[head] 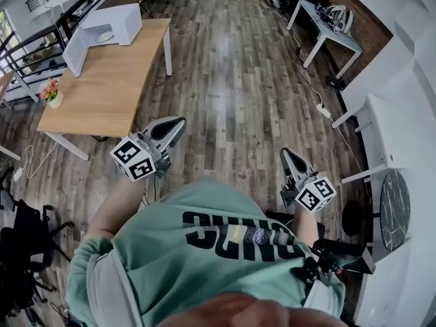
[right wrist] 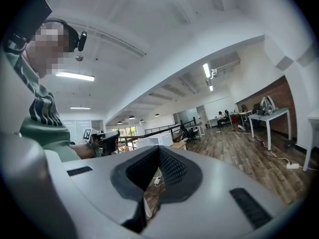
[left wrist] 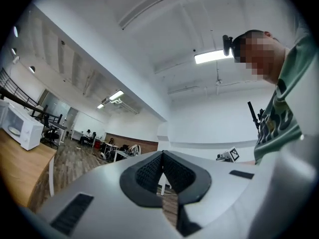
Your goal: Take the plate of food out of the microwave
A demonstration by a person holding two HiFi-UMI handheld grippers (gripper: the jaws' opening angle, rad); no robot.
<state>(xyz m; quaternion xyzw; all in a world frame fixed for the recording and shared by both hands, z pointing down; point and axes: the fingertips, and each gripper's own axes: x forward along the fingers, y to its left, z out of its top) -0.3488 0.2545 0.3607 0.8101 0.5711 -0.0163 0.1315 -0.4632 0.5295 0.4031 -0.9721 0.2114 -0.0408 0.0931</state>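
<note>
Head view: a person in a green T-shirt (head: 204,244) stood on the wood floor (head: 231,80), well apart from the wooden tabletop (head: 116,87) at upper left. A white microwave (head: 119,19) sat at the tabletop's far end, with its door (head: 75,50) swung open to the left. A pale plate (head: 104,37) lay inside the cavity; the food on it was too small to make out. A flower pot (head: 51,94) stood at the tabletop's left edge. The left hand-held gripper (head: 180,121) and right hand-held gripper (head: 285,152) were held out in front of the torso over bare floor, touching nothing. A white desk (head: 327,26) stood at upper right, and a power strip (head: 323,111) lay on the floor.

Left gripper view: the left hand-held gripper (left wrist: 162,158) was clenched, pads meeting, with nothing between them. The microwave (left wrist: 20,126) was at far left on the tabletop (left wrist: 20,171), well apart from the jaws. The right hand-held gripper's marker cube (left wrist: 230,155) showed at right, beside the green T-shirt (left wrist: 279,118).

Right gripper view: the right hand-held gripper (right wrist: 159,153) was clenched and empty, pads together. The left hand-held gripper (right wrist: 102,141) showed at left, next to the T-shirt (right wrist: 45,128). The wood floor (right wrist: 249,153) and the white desk (right wrist: 269,116) were at right.
</note>
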